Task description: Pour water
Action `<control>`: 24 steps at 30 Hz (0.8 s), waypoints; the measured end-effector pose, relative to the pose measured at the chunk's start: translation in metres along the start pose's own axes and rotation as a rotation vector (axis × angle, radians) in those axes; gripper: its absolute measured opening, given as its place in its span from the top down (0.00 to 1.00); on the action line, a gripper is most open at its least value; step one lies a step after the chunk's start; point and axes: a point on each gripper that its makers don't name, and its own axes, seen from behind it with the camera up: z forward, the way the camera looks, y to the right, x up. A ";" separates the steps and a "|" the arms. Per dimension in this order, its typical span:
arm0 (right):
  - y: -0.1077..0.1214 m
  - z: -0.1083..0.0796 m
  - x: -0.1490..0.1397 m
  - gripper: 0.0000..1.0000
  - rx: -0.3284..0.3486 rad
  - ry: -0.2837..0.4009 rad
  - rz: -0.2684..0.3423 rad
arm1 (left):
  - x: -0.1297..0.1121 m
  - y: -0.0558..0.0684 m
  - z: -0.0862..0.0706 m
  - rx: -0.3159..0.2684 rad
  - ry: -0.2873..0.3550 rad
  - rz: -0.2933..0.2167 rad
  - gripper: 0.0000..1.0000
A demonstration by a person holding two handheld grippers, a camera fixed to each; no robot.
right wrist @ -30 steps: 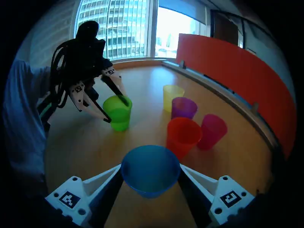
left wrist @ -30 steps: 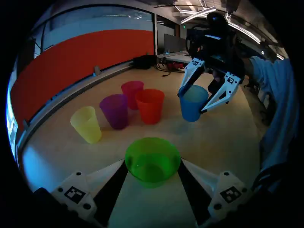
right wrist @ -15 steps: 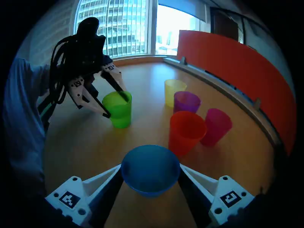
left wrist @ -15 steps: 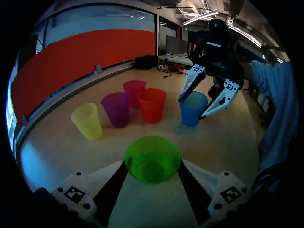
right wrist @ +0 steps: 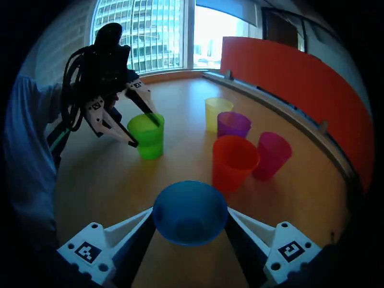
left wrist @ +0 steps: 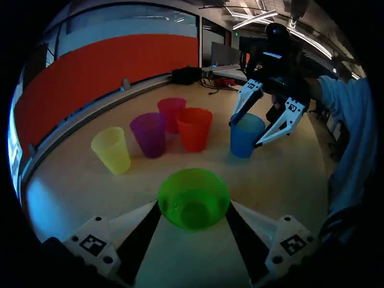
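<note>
Left gripper [left wrist: 193,207]: jaws pinching green cup [left wrist: 193,197]
Right gripper [right wrist: 190,218]: jaws pinching blue cup [right wrist: 190,211]
Change: both cups barely shifted
Room: bare bench [left wrist: 269,182] between them

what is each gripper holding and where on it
The left gripper holds the green cup and the right gripper the blue cup, each with fingers on opposite sides of the wall near the rim.

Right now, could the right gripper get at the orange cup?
Probably not to grasp it: the right gripper is shut on the blue cup. The path looks free; the orange cup stands ahead, nothing between.
</note>
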 end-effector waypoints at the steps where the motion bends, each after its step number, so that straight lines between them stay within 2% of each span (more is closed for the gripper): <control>1: 0.000 0.000 -0.001 0.07 -0.001 0.000 0.001 | 0.000 0.000 0.000 0.000 -0.001 -0.002 0.08; 4: 0.001 -0.001 -0.002 0.07 -0.005 -0.002 0.005 | 0.000 -0.001 -0.001 -0.001 -0.004 -0.011 0.04; 13: 0.001 -0.004 -0.007 0.00 -0.013 -0.016 0.000 | -0.003 -0.001 -0.006 0.005 -0.010 -0.021 0.04; 17: 0.000 -0.007 -0.010 0.00 -0.020 -0.021 0.003 | -0.007 -0.002 -0.010 0.013 -0.017 -0.026 0.04; 24: 0.001 -0.018 -0.019 0.00 -0.049 -0.025 0.011 | -0.015 -0.004 -0.023 0.042 -0.014 -0.040 0.04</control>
